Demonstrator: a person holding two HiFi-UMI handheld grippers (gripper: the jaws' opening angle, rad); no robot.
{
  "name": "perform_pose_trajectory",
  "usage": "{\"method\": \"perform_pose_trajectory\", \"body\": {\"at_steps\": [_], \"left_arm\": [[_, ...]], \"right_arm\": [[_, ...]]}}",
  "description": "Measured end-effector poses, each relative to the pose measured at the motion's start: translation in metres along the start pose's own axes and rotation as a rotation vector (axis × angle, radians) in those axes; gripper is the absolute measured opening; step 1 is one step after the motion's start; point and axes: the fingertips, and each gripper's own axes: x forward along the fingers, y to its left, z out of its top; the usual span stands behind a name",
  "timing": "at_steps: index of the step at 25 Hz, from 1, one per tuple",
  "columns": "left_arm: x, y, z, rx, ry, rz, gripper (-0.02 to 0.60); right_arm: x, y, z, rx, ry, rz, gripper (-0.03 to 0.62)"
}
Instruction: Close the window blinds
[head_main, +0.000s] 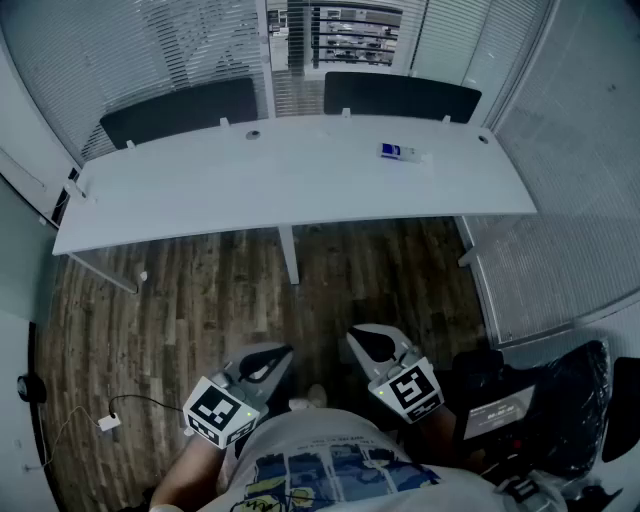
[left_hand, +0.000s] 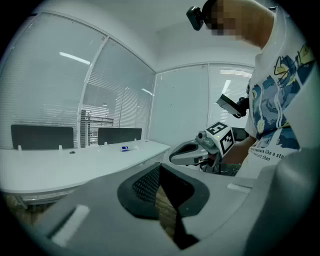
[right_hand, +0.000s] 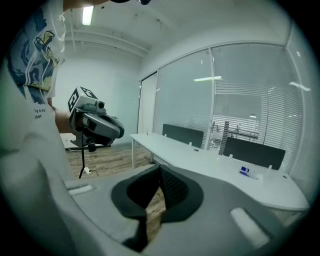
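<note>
The window blinds (head_main: 190, 45) hang behind the long desk, and more blinds (head_main: 590, 150) cover the right wall. One narrow strip in the middle (head_main: 340, 35) shows slats turned open with a building outside. Both grippers are held low near the person's body, far from the blinds. My left gripper (head_main: 268, 364) is shut and empty; its own view (left_hand: 160, 187) looks along the shut jaws toward the blinds (left_hand: 115, 110) and the right gripper (left_hand: 192, 152). My right gripper (head_main: 372, 343) is also shut and empty (right_hand: 159, 187), and the left gripper (right_hand: 97, 127) shows in its view.
A white curved desk (head_main: 290, 190) stands between me and the blinds, with a small blue-and-white item (head_main: 398, 152) on it and two dark panels (head_main: 180, 110) along its back edge. A cable with a plug (head_main: 108, 422) lies on the wooden floor. Black equipment (head_main: 560, 410) sits at lower right.
</note>
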Motion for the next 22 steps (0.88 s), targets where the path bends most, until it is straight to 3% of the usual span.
{"method": "perform_pose_trajectory", "body": {"at_steps": [22], "left_arm": [[0.012,-0.002,0.004,0.017,0.003,-0.031,0.003]], "right_arm": [[0.0,-0.007,-0.01,0.024,-0.003,-0.024,0.005]]}}
